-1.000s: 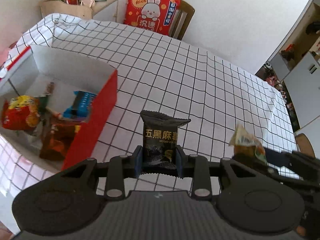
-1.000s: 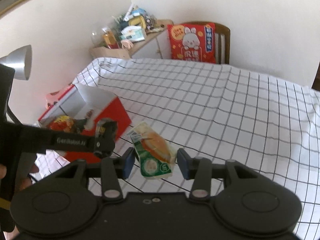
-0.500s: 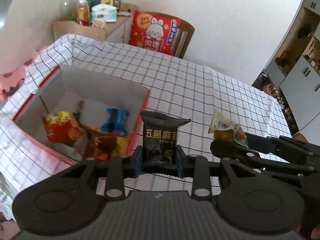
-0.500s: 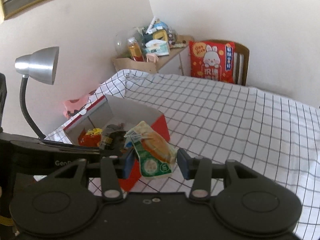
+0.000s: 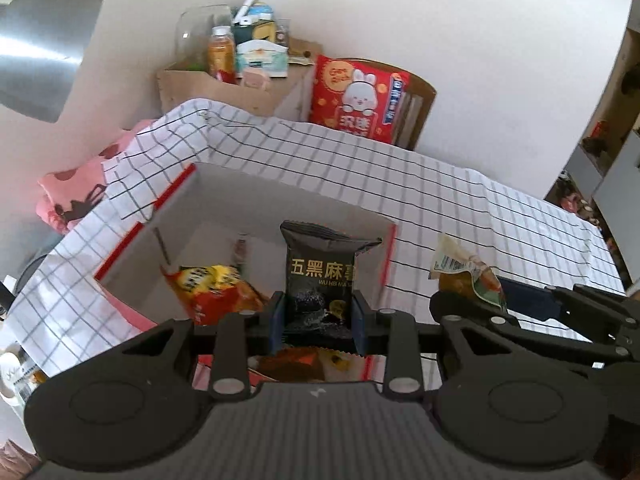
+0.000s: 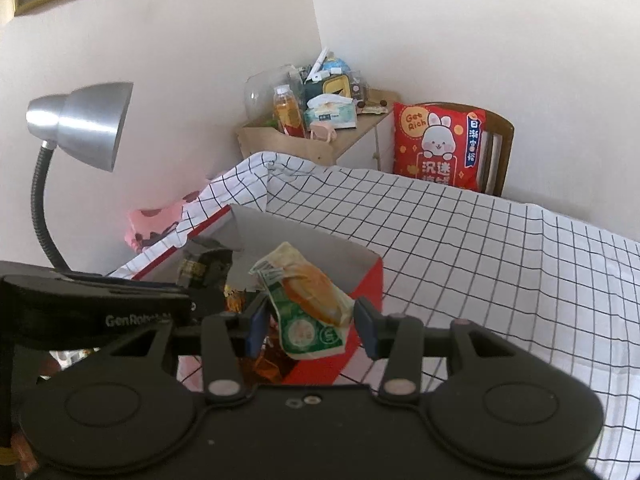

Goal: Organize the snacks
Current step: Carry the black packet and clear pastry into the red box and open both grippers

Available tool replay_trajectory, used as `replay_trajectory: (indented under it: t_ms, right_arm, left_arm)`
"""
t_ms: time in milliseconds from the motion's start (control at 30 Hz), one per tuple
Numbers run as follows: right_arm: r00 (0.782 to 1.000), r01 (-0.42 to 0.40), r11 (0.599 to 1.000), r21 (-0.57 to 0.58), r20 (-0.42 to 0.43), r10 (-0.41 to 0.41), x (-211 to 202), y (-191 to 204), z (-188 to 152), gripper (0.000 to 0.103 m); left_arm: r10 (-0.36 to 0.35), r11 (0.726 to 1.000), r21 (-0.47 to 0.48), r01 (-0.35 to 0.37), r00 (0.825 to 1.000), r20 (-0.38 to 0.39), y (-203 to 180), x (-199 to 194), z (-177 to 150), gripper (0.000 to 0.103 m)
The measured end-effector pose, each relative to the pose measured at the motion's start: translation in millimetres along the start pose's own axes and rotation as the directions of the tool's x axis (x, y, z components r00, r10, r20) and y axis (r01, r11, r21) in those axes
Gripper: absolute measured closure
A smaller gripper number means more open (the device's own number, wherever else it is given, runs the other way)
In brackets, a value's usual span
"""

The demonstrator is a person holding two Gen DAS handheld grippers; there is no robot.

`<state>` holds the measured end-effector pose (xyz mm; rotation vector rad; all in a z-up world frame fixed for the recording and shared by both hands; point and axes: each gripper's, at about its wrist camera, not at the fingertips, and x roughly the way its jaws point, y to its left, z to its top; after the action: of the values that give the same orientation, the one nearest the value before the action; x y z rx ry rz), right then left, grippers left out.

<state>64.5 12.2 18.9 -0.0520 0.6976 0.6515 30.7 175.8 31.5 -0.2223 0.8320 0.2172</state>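
Jaws of the left gripper (image 5: pixel 318 316) are closed on a black snack packet (image 5: pixel 323 276) and those of the right gripper (image 6: pixel 310 326) on a green one (image 6: pixel 310 312), both held by their lower ends over the red box (image 5: pixel 256 200) at the counter's left edge, and both are judged light, soft and crushable.

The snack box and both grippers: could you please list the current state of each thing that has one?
Red cardboard box with white inside: open, partly filled with snacks.
Left gripper: shut on the black snack packet, held upright over the box.
Right gripper: shut on the green and orange snack packet, held tilted above the box.
Yellow and red snack bag: lying inside the box.
Silver desk lamp: appears unlit.
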Motion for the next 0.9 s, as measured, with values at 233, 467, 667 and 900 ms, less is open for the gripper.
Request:
replay_trajectory:
  t_ms: [233,467,667,900]
  right_arm:
    - [0.999,0.000,1.000,-0.010,-0.039,0.000,36.6,14.9,1.2,0.058]
    - [0.993,-0.007,1.000,0.001,-0.114,0.007,68.5,19.7,-5.5,0.058]
    - [0.991,-0.039,0.999,-0.028,-0.125,0.035,76.0,26.4,-6.4,0.055]
    - [0.991,-0.052,0.998,-0.029,-0.126,0.048,72.1,25.2,-6.2,0.036]
  left_arm:
    - [0.016,0.999,-0.033,-0.016,1.000,-0.019,28.9,27.7,7.1,0.071]
    - [0.025,0.998,-0.051,-0.029,0.997,-0.067,43.1,58.4,6.0,0.069]
    - [0.001,0.997,-0.076,-0.008,0.996,-0.086,48.7,68.1,5.5,0.049]
    - [0.001,0.993,-0.115,-0.009,0.997,-0.074,55.3,65.7,2.4,0.025]
